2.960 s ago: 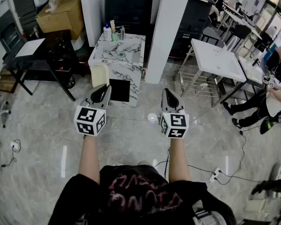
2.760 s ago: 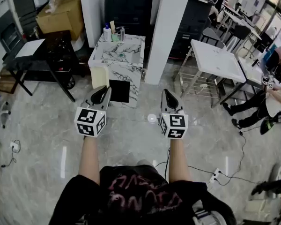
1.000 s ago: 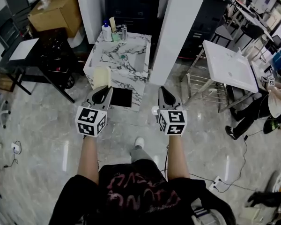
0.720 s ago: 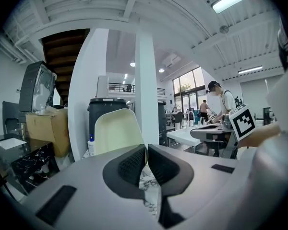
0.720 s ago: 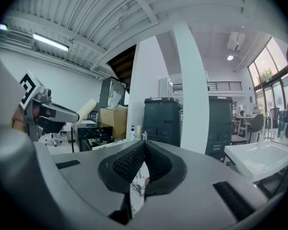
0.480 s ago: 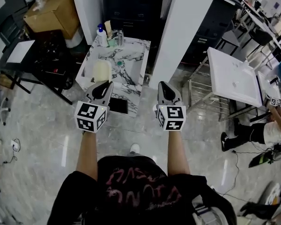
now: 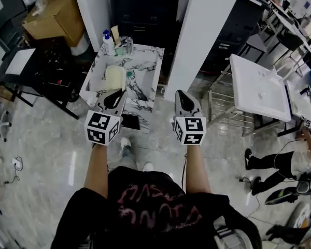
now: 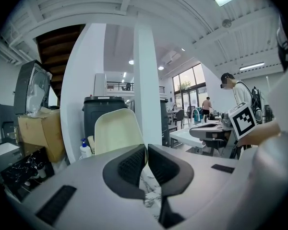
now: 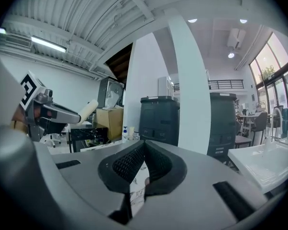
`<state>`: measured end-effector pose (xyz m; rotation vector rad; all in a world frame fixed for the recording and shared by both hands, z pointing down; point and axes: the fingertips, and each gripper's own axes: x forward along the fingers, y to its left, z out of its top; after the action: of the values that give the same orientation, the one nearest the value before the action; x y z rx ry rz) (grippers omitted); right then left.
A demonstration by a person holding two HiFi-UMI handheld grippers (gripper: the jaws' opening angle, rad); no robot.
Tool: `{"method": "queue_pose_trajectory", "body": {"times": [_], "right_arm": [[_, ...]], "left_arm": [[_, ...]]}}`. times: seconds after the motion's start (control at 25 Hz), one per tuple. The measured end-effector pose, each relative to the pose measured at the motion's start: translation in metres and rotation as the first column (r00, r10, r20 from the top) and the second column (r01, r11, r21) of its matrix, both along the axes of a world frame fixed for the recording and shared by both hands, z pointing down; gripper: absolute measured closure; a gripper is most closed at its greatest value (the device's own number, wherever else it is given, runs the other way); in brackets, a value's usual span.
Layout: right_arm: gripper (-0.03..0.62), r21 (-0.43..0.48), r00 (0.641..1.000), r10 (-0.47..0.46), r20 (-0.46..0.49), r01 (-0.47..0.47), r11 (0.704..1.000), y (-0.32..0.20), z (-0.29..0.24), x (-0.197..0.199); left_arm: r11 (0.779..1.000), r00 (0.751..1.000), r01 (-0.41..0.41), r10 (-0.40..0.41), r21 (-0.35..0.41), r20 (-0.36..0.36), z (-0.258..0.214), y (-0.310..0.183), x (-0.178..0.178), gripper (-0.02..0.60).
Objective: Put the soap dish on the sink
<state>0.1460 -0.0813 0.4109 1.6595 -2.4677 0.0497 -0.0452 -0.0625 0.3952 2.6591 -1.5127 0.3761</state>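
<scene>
The left claw [image 7: 115, 93] is pinching the near end of the cream soap dish [image 7: 115, 78]. In the left gripper view its jaws are pressed onto the dish's [image 8: 116, 129] lower edge at the tips [image 8: 145, 148]. The dish stands up from the jaws with one broad face turned back to the camera.

From the head view, the dish's long axis runs straight on from the claw, away from the person. Its free end points toward the tap [image 7: 127, 42] and the pump bottle [image 7: 108, 42] at the back. The dish is held in the air and shows over the left part of the marble tabletop [image 7: 146, 90] that carries the sink [image 7: 135, 77]. How high it is above the tabletop cannot be told.

The right claw [image 7: 180, 95] is level with the left one and just off the tabletop's right front corner. Its jaws are pressed together with nothing between them [image 9: 144, 146]. The right gripper view shows the dish [image 9: 85, 110] edge-on at the far left.
</scene>
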Motion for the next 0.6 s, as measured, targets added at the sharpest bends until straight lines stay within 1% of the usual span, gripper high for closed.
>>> {"method": "queue_pose_trajectory", "body": {"times": [0.36,0.6], "right_arm": [[0.582,-0.008,0.998,0.07,0.005,-0.07,0.997,-0.047,0.006,0.016],[0.582,-0.024,0.995,0.104,-0.013,-0.104,0.994,-0.098,0.012,0.01]], "left_arm": [[0.998,0.998,-0.055,0.055,-0.014,-0.008,0.011,-0.058,0.008,0.551],[0.995,0.996,-0.092,0.091,-0.041,-0.017,0.023,-0.116,0.003,0.551]]}}
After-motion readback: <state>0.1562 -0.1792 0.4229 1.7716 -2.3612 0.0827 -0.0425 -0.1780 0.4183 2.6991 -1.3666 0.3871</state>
